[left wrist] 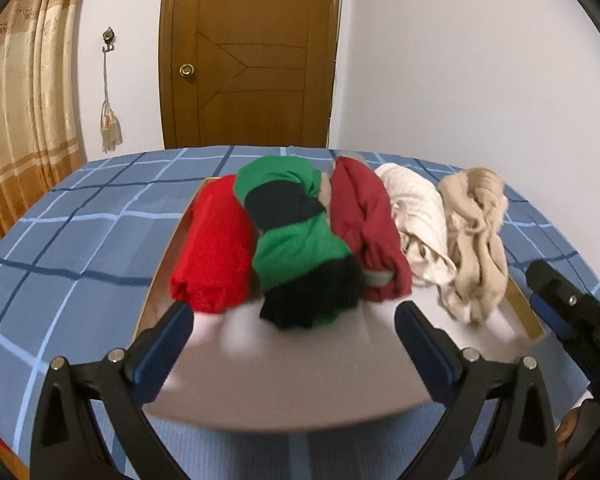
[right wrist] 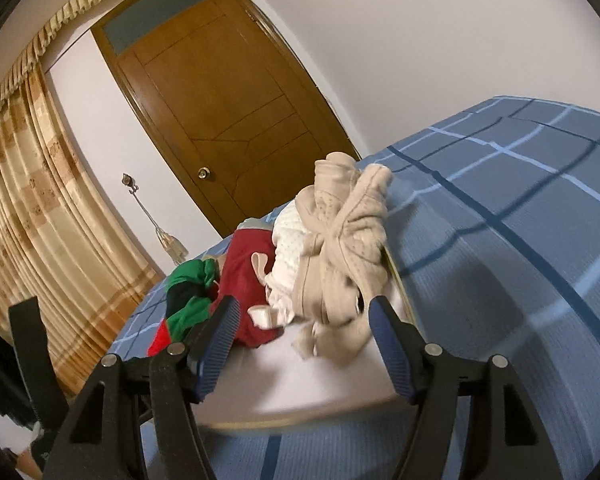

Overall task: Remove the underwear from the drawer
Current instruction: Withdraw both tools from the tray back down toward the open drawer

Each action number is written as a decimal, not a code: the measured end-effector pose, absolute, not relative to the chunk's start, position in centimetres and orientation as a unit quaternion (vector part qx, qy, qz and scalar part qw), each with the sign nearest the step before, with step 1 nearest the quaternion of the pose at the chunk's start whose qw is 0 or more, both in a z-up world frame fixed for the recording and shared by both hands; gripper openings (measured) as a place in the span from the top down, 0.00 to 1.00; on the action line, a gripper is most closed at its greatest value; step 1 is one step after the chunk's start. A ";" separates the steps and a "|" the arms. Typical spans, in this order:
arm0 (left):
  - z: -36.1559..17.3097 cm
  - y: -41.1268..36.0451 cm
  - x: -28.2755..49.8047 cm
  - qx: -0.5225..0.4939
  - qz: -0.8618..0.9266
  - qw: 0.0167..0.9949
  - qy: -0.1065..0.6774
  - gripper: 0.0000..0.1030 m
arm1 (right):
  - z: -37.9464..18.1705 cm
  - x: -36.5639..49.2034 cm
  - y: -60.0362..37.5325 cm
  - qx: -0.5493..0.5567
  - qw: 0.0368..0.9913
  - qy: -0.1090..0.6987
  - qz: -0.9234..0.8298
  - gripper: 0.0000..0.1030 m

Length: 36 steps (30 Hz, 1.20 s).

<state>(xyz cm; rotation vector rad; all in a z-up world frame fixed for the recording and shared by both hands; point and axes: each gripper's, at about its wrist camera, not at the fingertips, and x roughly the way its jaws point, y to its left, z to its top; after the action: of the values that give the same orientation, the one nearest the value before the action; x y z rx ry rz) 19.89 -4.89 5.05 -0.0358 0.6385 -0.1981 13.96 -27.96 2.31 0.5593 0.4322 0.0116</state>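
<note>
A shallow drawer tray lies on a blue plaid bed and holds several rolled underwear: bright red, green and black, dark red, white and beige. My left gripper is open, its fingers just short of the red and green-black rolls. My right gripper is open, its jaws either side of the near end of the beige roll, next to the white roll. The right gripper also shows in the left wrist view by the tray's right edge.
The blue plaid bedspread surrounds the tray. A brown wooden door and white wall stand behind the bed. Gold curtains hang at the left with a tassel tie-back.
</note>
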 end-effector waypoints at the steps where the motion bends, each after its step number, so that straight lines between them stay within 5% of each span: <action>1: 5.1 -4.9 19.3 -0.012 -0.098 0.944 0.314 0.01 | 2.4 13.4 -28.0 0.276 0.938 0.209 0.006 0.33; 36: 0.9 -6.3 7.2 0.042 -0.124 0.914 0.383 0.01 | -0.5 2.1 -26.5 0.277 0.925 0.261 0.002 0.33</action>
<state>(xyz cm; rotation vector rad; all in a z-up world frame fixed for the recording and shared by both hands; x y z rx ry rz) 7.21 -6.29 0.90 0.0871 0.7891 -0.2561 2.11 -26.48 -0.46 0.5683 0.5354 0.0049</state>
